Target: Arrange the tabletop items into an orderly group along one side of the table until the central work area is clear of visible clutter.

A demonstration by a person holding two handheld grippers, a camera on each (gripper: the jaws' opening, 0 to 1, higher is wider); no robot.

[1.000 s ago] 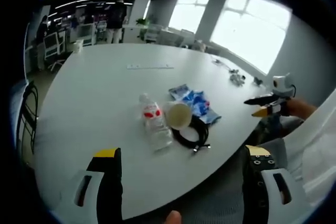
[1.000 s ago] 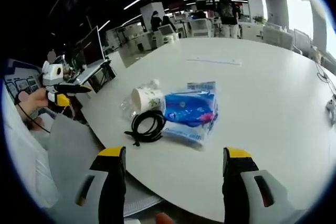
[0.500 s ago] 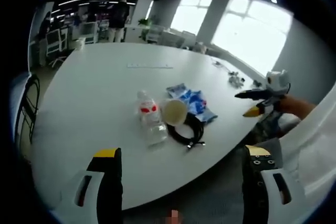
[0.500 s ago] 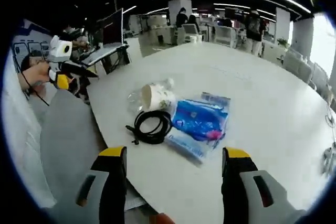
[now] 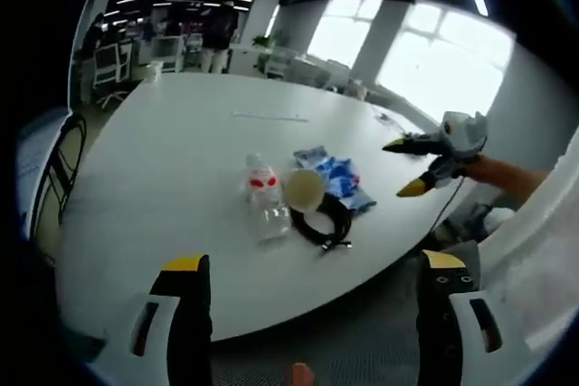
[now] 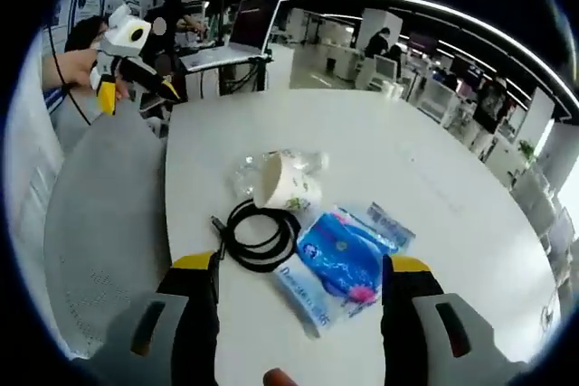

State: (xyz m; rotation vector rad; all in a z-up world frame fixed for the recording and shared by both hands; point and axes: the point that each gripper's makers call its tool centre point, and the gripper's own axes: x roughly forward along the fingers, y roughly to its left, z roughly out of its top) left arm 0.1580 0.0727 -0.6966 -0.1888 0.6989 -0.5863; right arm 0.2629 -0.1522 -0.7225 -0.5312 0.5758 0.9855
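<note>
Tabletop items lie in one cluster near the person's edge of the large white round counter [image 5: 163,160]: a clear plastic water bottle with a red label [image 5: 265,201], a white paper cup [image 5: 306,190], a coiled black cable [image 5: 327,223] and a blue plastic packet [image 5: 341,180].

Left gripper view: the bottle lies on its side, cap pointing away from the camera, touching the cup. The cup lies on its side with its mouth toward the camera; nothing can be made out inside it. The cable coil sits just beside the cup on the near side, and the packet lies behind the cup. The left tool [image 5: 308,314] has both jaws wide apart and holds nothing. The right tool [image 5: 407,169] enters from the right, above the counter edge, jaws apart.

Right gripper view: the cup [image 6: 282,183] shows a green printed pattern on its wall, and the bottle [image 6: 262,167] is mostly hidden behind it. The cable [image 6: 258,237] lies between the cup and the near edge; the packet [image 6: 344,259] lies flat to the right, touching the coil. The right tool [image 6: 298,314] is spread open and empty. The left tool [image 6: 136,79] appears at upper left, off the counter, jaws apart.
</note>
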